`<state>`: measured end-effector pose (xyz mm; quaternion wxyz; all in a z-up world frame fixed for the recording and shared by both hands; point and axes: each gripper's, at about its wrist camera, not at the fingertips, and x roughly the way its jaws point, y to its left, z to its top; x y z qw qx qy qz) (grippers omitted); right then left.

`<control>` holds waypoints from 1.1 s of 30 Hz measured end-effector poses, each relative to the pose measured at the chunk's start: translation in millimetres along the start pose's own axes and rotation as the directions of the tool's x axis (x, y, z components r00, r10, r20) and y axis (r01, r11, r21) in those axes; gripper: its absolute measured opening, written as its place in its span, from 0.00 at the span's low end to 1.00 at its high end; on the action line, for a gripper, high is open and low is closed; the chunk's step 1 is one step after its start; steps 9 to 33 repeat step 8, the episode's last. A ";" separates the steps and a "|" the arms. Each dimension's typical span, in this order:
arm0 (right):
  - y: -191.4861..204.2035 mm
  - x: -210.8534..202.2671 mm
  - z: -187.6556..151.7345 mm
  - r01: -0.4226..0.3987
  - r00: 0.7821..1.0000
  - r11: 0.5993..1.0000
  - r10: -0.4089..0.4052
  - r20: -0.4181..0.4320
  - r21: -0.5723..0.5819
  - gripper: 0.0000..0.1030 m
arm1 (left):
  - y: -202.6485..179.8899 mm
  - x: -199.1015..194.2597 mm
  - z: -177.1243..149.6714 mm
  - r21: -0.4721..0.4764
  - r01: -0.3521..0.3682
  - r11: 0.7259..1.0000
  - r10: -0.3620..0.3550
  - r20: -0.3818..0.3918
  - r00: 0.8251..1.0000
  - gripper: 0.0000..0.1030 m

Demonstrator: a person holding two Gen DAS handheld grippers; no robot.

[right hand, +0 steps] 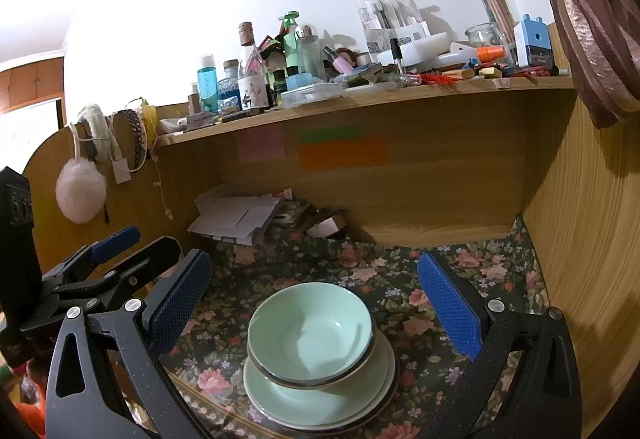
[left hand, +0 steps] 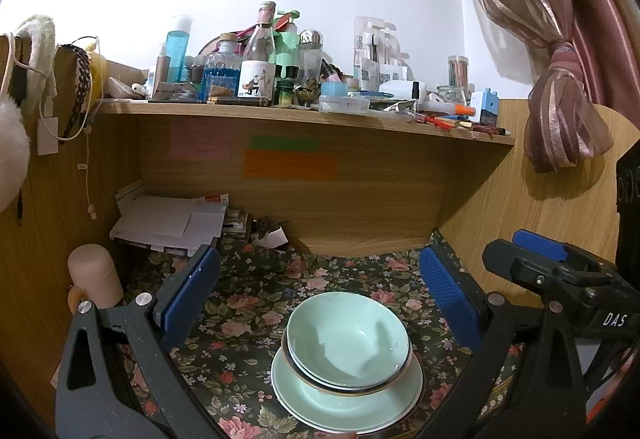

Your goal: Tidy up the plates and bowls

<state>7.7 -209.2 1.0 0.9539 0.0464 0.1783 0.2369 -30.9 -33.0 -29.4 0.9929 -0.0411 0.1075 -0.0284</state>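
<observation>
Hovering over stack: left gripper [left hand: 320, 303] and right gripper [right hand: 316, 299], both with jaws standing wide apart, gripping nothing. Bowls [left hand: 348, 343] nesting on plates [left hand: 344, 403], lower centre of both frames, sitting on floral counter [left hand: 256, 299]. Judging glazed ceramic: stiff, fairly heavy, slippery, chipping easily; pinching rim edge looking best, one piece per lift. All pale green, glossy, dark-gold rims; top bowl looking empty. Cluttered shelf [left hand: 280, 115] crossing mid frame, well apart.
</observation>
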 end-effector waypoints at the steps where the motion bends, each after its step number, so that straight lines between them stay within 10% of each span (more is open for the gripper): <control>1: -0.1 0.6 -0.2 0.000 1.000 1.000 0.000 -0.002 0.002 1.00 | -0.1 0.5 -0.2 0.000 -0.001 1.000 0.001 -0.001 1.000 0.98; 33: -1.9 5.7 -2.6 0.014 1.000 1.000 -0.014 -0.015 0.016 1.00 | 2.0 6.6 -2.0 -0.006 -0.005 1.000 0.005 -0.011 1.000 0.98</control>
